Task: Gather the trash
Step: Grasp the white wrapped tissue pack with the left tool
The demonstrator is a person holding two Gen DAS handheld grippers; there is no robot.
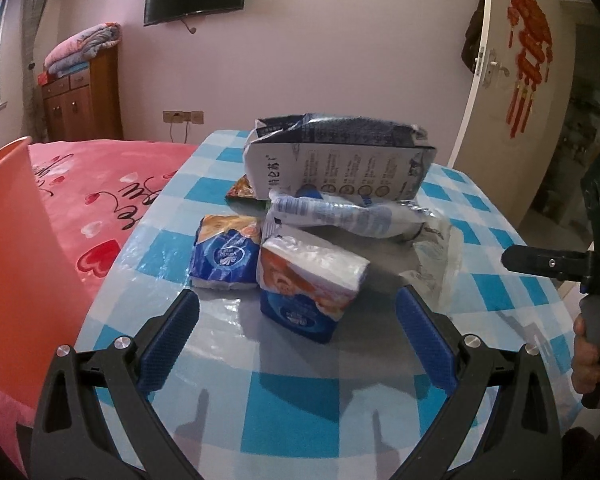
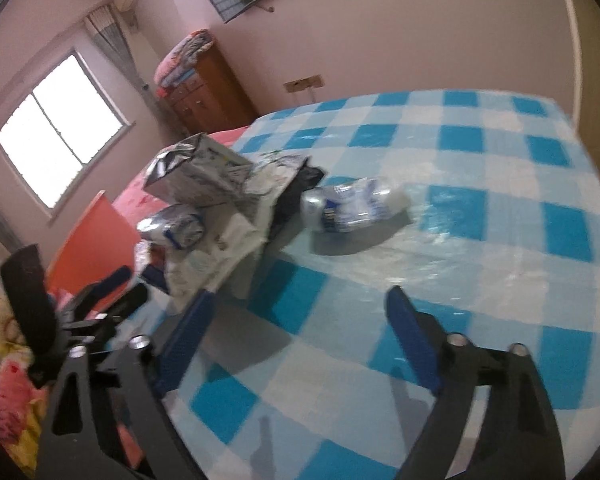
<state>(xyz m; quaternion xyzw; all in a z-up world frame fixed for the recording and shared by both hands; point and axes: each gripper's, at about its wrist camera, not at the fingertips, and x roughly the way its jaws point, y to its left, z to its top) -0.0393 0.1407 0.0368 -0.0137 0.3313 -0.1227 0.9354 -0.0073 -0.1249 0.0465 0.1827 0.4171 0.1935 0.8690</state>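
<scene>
Here, a counter [image 1: 284, 412] under a blue-and-white checked plastic cover carried a heap of trash. Item: crushed milk carton [image 1: 340, 164], lying on its side at the back of the heap. Item: crumpled white and blue plastic wrapper [image 1: 340, 216], just in front of the carton. Item: two tissue packs, one blue [image 1: 226, 258], one orange and white [image 1: 308, 280], side by side at the near edge of the heap. Item: orange bin [image 1: 24, 264], at the counter's left, beside a pink bed [image 1: 112, 184]. Item: crushed bottle [image 2: 352, 204], apart from the heap in the right wrist view. Left gripper [image 1: 298, 312]: jaws wide, empty, the orange tissue pack between and ahead of them. Right gripper [image 2: 300, 312]: jaws wide, empty, over bare cover.
</scene>
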